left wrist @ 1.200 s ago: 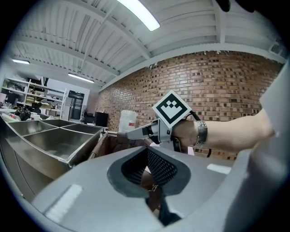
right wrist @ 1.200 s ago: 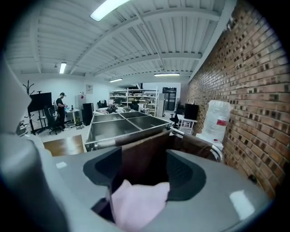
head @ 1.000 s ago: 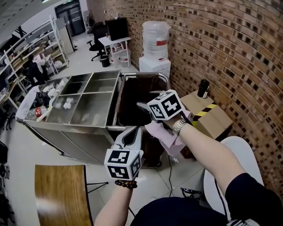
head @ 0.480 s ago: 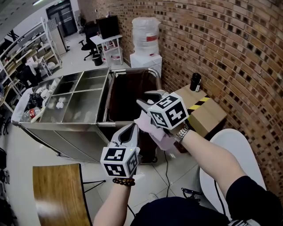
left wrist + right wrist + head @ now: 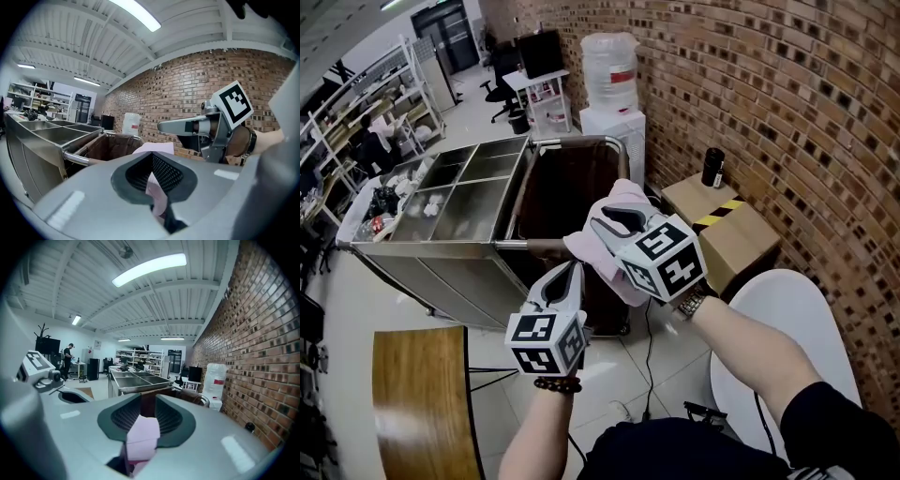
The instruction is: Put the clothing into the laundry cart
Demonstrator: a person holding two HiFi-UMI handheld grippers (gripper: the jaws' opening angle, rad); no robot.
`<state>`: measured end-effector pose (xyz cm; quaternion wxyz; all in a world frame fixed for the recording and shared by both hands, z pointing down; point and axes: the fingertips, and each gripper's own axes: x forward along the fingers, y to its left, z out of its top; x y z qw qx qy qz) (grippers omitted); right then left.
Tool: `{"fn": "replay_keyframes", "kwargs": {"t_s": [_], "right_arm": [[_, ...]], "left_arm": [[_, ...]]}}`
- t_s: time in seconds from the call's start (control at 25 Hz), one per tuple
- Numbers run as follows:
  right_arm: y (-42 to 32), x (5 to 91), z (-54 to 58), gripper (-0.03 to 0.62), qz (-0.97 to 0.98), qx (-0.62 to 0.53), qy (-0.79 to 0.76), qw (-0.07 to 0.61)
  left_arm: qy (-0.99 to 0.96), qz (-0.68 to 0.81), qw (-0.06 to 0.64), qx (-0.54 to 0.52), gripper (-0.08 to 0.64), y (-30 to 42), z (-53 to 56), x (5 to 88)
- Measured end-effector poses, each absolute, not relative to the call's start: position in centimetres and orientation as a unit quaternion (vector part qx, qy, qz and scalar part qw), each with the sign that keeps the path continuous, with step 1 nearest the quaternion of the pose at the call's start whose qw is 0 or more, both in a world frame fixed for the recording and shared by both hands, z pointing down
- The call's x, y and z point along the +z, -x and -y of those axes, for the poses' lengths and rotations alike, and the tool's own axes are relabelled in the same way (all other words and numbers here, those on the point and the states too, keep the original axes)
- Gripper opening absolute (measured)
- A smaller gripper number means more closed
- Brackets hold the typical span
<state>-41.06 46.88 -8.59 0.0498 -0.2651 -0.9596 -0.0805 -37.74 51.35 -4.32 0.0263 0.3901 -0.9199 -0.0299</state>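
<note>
Right gripper [image 5: 619, 220] closing on pink garment [image 5: 600, 258], left gripper [image 5: 565, 279] pinching it; laundry cart [image 5: 553, 202] beside brick wall [image 5: 787, 112].

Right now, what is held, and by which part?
A pale pink cloth garment: the left tool pinches its near edge; the right tool is closing its jaws on a fold higher up.

- Laundry cart [image 5: 572, 183] mouth, frame centre, lies open from above.
- Steel trolley [image 5: 422, 253] crowds its left side.
- Cardboard box [image 5: 741, 239] and brick wall [image 5: 787, 112] close the right.
</note>
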Motion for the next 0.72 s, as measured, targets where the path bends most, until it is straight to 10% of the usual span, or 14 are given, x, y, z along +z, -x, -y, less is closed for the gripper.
{"fn": "replay_keyframes", "kwargs": {"t_s": [0.72], "right_arm": [[25.1,-9.0,-43.8,0.005,0.963,-0.060,0.261,-0.018]], "left_arm": [[-0.367,0.930,-0.013,0.004,0.000,25.3,-48.3,-6.8]]}}
